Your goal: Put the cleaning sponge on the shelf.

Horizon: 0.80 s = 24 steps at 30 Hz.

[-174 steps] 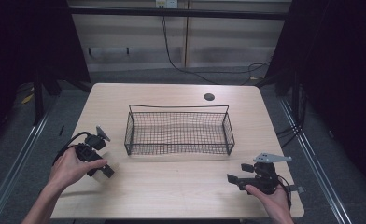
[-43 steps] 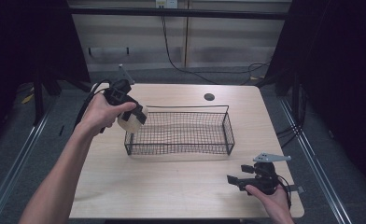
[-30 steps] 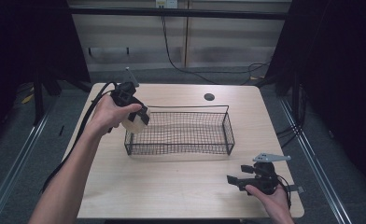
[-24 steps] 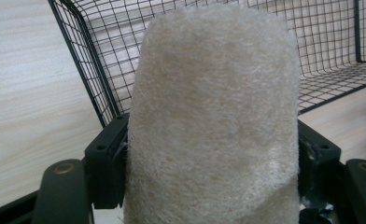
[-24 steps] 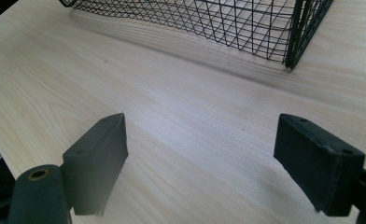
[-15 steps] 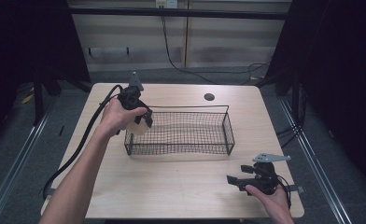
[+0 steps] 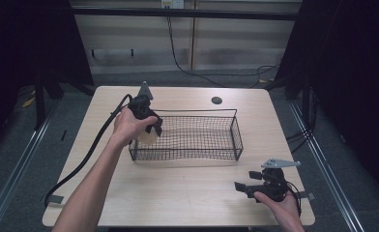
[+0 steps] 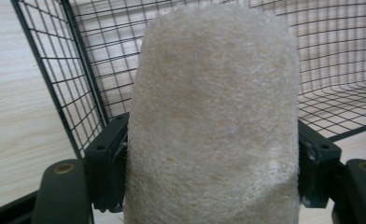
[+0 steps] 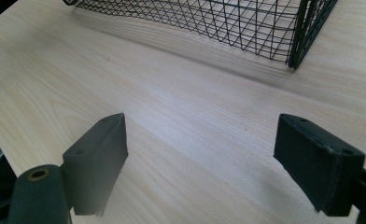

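While the pale wooden table [image 7: 178, 193] looks as it did moments ago, the black wire mesh basket [image 7: 202, 137] now has the left gripper [image 7: 150, 126] swung across to its left end. Its jaws stay clamped on the cream fibrous loofah sponge [image 8: 214, 116], poised just inside the rim, so a drop seems near. The right gripper [image 9: 209, 163] rests open, unmoved.

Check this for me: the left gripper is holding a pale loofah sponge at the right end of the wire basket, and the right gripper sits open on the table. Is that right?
Not quite. The high view shows the left gripper holding the pale loofah sponge at the left end of the wire basket, not the right end. The rest stands: the right gripper sits open on the table.
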Each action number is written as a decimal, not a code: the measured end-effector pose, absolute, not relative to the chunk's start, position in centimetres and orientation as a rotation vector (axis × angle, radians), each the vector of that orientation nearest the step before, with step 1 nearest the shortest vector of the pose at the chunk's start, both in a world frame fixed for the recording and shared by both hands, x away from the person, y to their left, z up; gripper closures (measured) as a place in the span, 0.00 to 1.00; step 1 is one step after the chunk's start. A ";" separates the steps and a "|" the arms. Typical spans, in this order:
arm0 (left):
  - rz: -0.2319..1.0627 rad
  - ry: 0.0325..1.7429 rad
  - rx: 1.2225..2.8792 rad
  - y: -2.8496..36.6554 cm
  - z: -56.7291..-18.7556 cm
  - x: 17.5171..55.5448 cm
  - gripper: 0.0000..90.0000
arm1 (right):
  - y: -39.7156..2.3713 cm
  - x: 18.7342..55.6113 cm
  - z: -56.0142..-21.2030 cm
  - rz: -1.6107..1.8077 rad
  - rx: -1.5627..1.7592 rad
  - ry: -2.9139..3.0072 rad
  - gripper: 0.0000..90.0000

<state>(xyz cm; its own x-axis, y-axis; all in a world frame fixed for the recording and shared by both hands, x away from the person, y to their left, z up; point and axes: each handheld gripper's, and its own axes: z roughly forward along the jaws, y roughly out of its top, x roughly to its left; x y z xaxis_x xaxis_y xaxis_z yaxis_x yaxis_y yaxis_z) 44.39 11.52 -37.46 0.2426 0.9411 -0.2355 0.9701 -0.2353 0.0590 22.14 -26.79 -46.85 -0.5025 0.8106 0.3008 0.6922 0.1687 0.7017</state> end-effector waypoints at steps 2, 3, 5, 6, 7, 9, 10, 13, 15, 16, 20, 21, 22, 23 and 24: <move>-0.228 1.816 2.311 11.7 -37.6 44.4 0.31 | -26.8 22.2 -46.9 1.245 1.485 2.288 0.19; -0.225 1.834 2.324 11.8 -38.0 44.5 0.31 | -26.8 22.2 -46.9 1.249 1.483 2.291 0.19; -0.208 1.848 2.332 11.8 -38.2 44.4 0.31 | -26.7 22.2 -46.9 1.246 1.486 2.292 0.19; -0.204 1.845 2.326 11.7 -38.3 44.4 0.31 | -26.7 22.2 -46.9 1.243 1.489 2.293 0.19; -0.199 1.843 2.325 11.6 -38.3 44.4 0.31 | -26.7 22.2 -46.9 1.242 1.490 2.293 0.19; -0.206 1.848 2.319 11.5 -38.4 44.4 0.31 | -26.7 22.2 -46.9 1.242 1.490 2.293 0.19; -0.189 1.859 2.312 11.4 -38.5 44.4 0.31 | -26.7 22.2 -46.9 1.242 1.489 2.293 0.19; -0.144 1.898 2.306 11.3 -38.9 44.4 0.31 | -26.7 22.2 -46.9 1.246 1.485 2.293 0.19; -0.154 1.909 2.321 11.3 -39.3 44.6 0.31 | -26.7 22.2 -46.9 1.247 1.484 2.295 0.19; -0.154 1.909 2.321 11.3 -39.3 44.6 0.31 | -26.7 22.2 -46.9 1.247 1.484 2.295 0.19; -0.136 1.907 2.312 10.9 -39.7 44.5 0.31 | -26.7 22.1 -46.8 1.244 1.486 2.296 0.19; -0.148 1.920 2.314 10.8 -40.0 44.6 0.31 | -26.7 22.2 -46.9 1.244 1.486 2.297 0.19; -0.131 1.924 2.315 10.8 -40.1 44.7 0.31 | -26.7 22.2 -46.9 1.244 1.486 2.297 0.19; -0.133 1.923 2.319 10.8 -40.2 44.7 0.31 | -26.7 22.2 -46.8 1.245 1.485 2.297 0.19; -0.133 1.923 2.319 10.8 -40.2 44.7 0.31 | -26.7 22.1 -46.8 1.246 1.483 2.297 0.19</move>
<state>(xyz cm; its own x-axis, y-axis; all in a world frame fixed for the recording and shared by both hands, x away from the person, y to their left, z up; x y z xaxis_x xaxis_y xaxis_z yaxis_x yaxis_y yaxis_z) 44.70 10.82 -40.20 0.1859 0.9714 -0.1477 0.9825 -0.1818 0.0410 22.14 -26.68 -46.84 -0.5055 0.8077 0.3033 0.6949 0.1728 0.6981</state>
